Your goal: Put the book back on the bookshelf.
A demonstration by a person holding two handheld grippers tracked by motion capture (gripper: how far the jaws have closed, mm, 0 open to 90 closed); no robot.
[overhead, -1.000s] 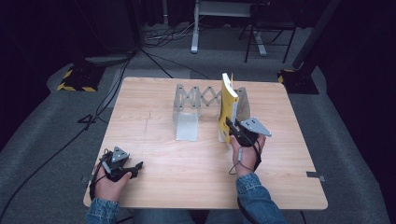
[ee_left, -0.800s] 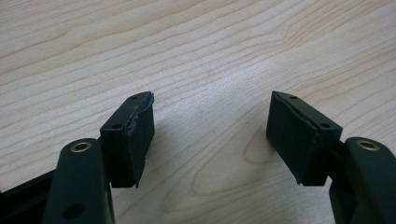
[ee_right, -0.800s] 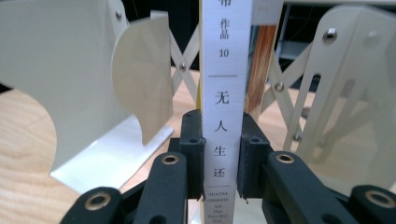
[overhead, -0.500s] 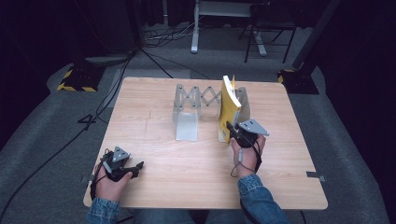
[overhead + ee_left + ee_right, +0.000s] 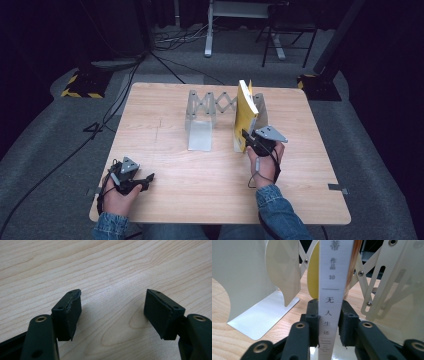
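Observation:
A thin yellow book (image 5: 246, 112) with a white spine (image 5: 334, 277) stands upright on the wooden table (image 5: 200, 200), between the two end plates of a metal extending book rack (image 5: 210, 105). My right gripper (image 5: 248, 139) is shut on the lower part of the spine, one pad on each cover (image 5: 328, 307). The rack's left plate (image 5: 244, 277) and right plate (image 5: 397, 290) flank the book. Near the front left corner, my left gripper (image 5: 145, 179) rests low over the table, its jaws wide apart with only bare wood between them (image 5: 113, 305).
The rack's left plate has a flat foot (image 5: 200, 135) lying on the table toward me. Beyond the far edge, cables (image 5: 125, 90) trail across the grey floor near a yellow-and-black striped base (image 5: 80, 85) and stand legs (image 5: 280, 45).
The book in my right gripper has edged very slightly to the right. My left gripper has stayed where it was.

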